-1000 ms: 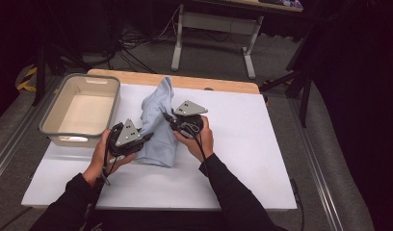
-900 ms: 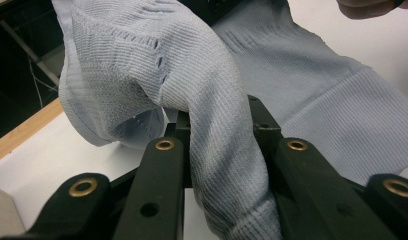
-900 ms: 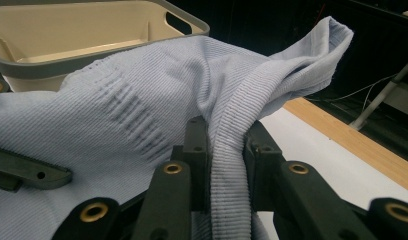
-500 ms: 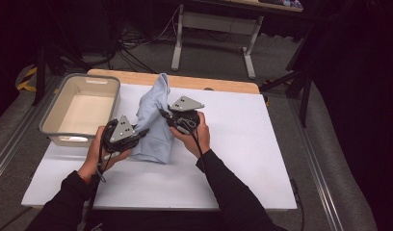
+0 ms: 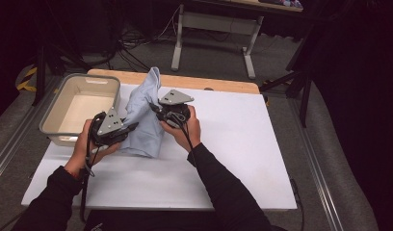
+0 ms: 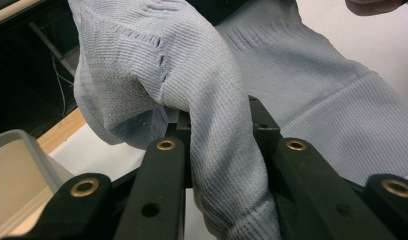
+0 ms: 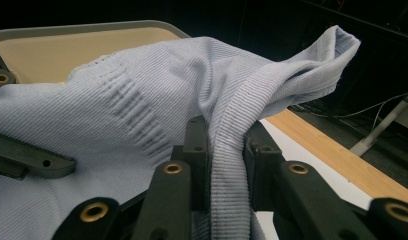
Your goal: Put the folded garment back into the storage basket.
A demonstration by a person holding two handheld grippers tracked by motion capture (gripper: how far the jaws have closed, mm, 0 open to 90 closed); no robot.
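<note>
In the high view, a person's two dark-sleeved forearms come in from the bottom edge over a desk [image 5: 242, 159] with a white top and a wooden strip along its far side. The left tool [image 5: 133, 127] sits in the left hand near the desk's left part, and the right tool [image 5: 153, 108] is in the right hand a little farther back, each with a grey three-cornered plate on top. Between them hangs a pale blue knitted garment [image 5: 145, 120], pinched from both sides; its upper end stands up in a peak above the tools, and its lower part rests on the white surface. A grey plastic bin [image 5: 56, 111] with a beige inside stands on the desk's left edge, just beside the left hand.

In the left gripper view, the two black jaws are clenched on a thick fold of the knitted garment [image 6: 217, 125], which runs down between them and fills the gap. More of the ribbed fabric spreads flat over the white desk [image 6: 382, 45] to the right. A corner of the bin [image 6: 22, 165] shows at the lower left, with the wooden strip just beyond it.

In the right gripper view, the jaws are clenched on a ribbed edge of the garment [image 7: 232, 150], which passes straight between them. The cloth rises beyond to a raised tip at the upper right. The bin [image 7: 92, 30] lies behind the fabric, and the desk's wooden edge [image 7: 332, 155] runs along the right.
</note>
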